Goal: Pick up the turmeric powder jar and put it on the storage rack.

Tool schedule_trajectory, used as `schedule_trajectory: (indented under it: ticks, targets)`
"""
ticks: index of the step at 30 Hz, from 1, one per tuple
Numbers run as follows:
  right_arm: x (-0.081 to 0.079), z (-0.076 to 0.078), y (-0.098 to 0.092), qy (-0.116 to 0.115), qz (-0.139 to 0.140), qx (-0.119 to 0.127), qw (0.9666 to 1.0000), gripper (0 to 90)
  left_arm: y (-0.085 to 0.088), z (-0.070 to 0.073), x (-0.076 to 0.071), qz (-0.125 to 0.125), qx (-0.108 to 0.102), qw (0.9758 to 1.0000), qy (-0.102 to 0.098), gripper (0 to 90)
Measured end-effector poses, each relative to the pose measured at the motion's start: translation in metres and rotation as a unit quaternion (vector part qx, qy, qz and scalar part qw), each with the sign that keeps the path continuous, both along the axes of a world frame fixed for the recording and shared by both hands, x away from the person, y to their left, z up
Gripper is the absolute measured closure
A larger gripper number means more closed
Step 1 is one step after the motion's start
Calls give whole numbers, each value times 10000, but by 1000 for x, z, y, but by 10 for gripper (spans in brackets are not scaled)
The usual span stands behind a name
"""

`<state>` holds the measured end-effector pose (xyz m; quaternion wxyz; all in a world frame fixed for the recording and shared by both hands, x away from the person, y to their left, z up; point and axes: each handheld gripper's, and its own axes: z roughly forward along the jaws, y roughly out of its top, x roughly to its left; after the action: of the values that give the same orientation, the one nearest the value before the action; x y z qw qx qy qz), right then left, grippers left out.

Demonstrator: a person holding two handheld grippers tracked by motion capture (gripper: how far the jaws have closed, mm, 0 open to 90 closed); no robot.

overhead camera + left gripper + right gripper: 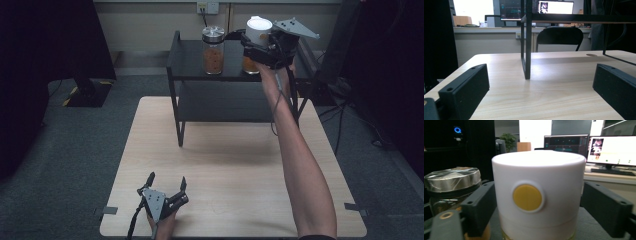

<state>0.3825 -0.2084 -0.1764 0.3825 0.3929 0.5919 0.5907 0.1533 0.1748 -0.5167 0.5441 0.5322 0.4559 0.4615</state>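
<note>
Wooden table [235,165]; black shelf [192,62]; grey carpet [65,150].

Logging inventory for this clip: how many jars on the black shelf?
2. A metal-lidded jar stands on the top shelf, left. A white-lidded jar is to its right, between the jaws of the right claw. The hand may hide something behind it.
</note>
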Motion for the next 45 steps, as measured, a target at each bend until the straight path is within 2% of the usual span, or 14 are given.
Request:
schedule_trajectory:
  ticks: [2,8,12,15,18,21,23,27,28,36,45]
  targets:
    - [0,-1,-5,-34,109,59,9999,88,0,0,0,0,0,10000,-1,0]
    - [-9,-2,-4,-240,154,-105,9995,0,0,0,0,1,2,10000,1,3]
    - [-19,-11,-5,-397,180,-32,9990,0,0,0,0,11,1,10000,1,3]
    - [-27,-15,-7,-380,205,62,9990,0,-1,0,0,26,2,10000,2,3]
    - [-36,-17,-7,-301,212,-22,9993,0,-1,0,0,35,-3,10000,1,3]
    - [-42,-24,-12,-394,375,-34,9985,0,-1,0,0,35,-11,10000,0,3]
    - [-47,-25,-13,-375,428,-24,9984,0,-1,0,0,35,-9,10000,-3,3]
    - [-56,-31,-13,-465,445,-54,9979,0,-1,0,0,38,-8,10000,-1,2]
    - [-62,-36,-13,-555,426,-109,9975,0,-2,0,0,38,-13,10000,-4,3]
    - [-86,-55,-22,-746,470,-50,9961,0,-2,0,0,39,-9,10000,-2,3]
    - [-109,-71,-34,-824,516,3,9953,0,-3,0,0,69,-10,10000,-3,3]
